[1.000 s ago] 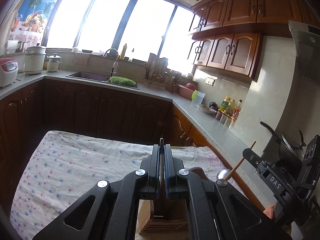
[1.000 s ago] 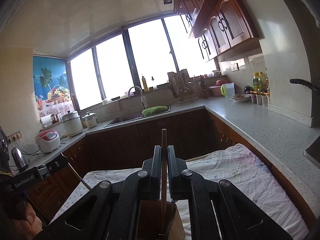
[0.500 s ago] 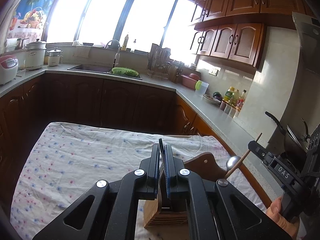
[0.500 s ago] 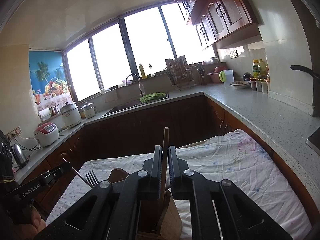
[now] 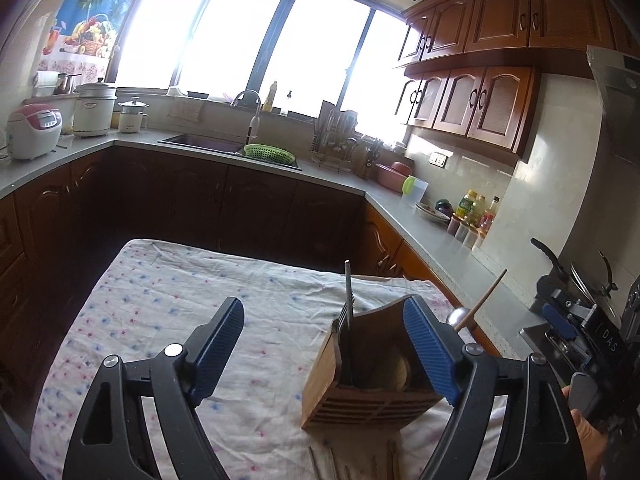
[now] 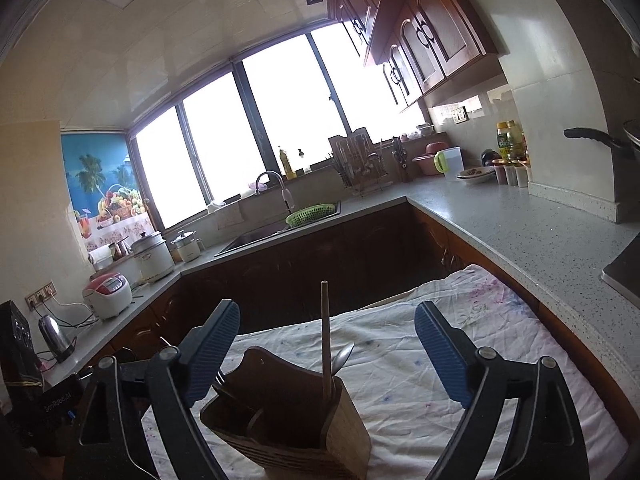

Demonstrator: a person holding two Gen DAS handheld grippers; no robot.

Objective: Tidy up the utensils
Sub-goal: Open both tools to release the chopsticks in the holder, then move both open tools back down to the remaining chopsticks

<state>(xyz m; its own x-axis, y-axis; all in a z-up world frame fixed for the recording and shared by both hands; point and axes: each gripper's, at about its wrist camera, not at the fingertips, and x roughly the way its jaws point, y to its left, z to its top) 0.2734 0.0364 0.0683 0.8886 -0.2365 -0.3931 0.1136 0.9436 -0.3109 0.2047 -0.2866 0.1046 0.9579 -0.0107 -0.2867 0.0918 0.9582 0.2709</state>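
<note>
Left wrist view, from the left edge rightward: shows the speckled tablecloth (image 5: 160, 300) bare under the left pad. Finds the left tongs (image 5: 323, 304) spread wide, jaws just opened, pinching nothing. Places the wooden utensil holder (image 5: 360, 404) right of centre in the gap, standing on the cloth, its right side hidden behind the right pad; cannot tell whether pad and wood touch. Shows a dark-handled fork (image 5: 347, 320) upright in the holder's left slot. Further right, catches a wooden-handled spoon (image 5: 480, 304) leaning out past the pad, bowl only partly seen. At the right edge, shows the right tongs (image 5: 560, 320) side-on and a hand (image 5: 588, 440) cut off by the frame. Along the bottom edge, leaves some thin pieces on the cloth too cropped to name.

Right wrist view, same order: shows the left tongs (image 6: 52, 400) as a dark shape at lower left, detail lost in shadow. Finds the right tongs (image 6: 327, 307) spread wide too, jaws just opened, gripping nothing. Shows fork tines (image 6: 219, 378) peeking beside the left pad, then the holder (image 6: 340, 420) low in the gap, base cut by the bottom edge. Shows the spoon's wooden handle (image 6: 326, 340) upright between the pads, touching neither.
</note>
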